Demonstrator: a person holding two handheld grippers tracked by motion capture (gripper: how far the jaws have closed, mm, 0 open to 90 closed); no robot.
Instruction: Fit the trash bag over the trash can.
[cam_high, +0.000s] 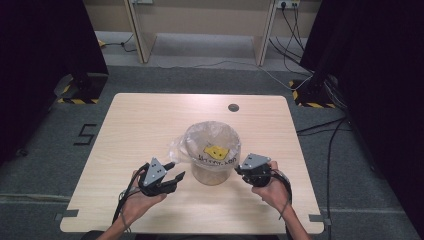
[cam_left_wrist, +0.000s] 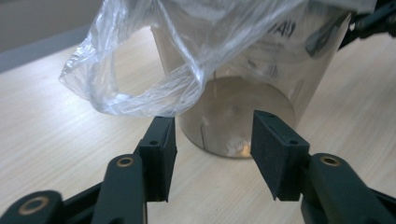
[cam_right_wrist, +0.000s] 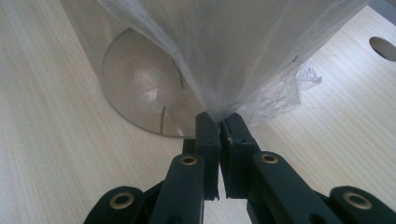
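Mid-worktop, a clear bin (cam_high: 212, 162) takes its plastic bag (cam_high: 210, 137): right tongs (cam_right_wrist: 219, 123) pinch the film, left tongs (cam_left_wrist: 212, 140) spread empty. Best regrip the loose flap, keeping it taut.

The table (cam_high: 150, 120) is pale wood-grain with a smooth, matt face. On it stands a container (cam_left_wrist: 243, 107) of clear, brownish plastic, glossy and smooth. Draped over the container, the bag (cam_left_wrist: 140, 70) is thin, crinkled, shiny plastic film. Just in front of the container, the left gripper (cam_left_wrist: 212, 156) has matt black plastic jaws with pads that look like fine foam, and brass-coloured rivets.
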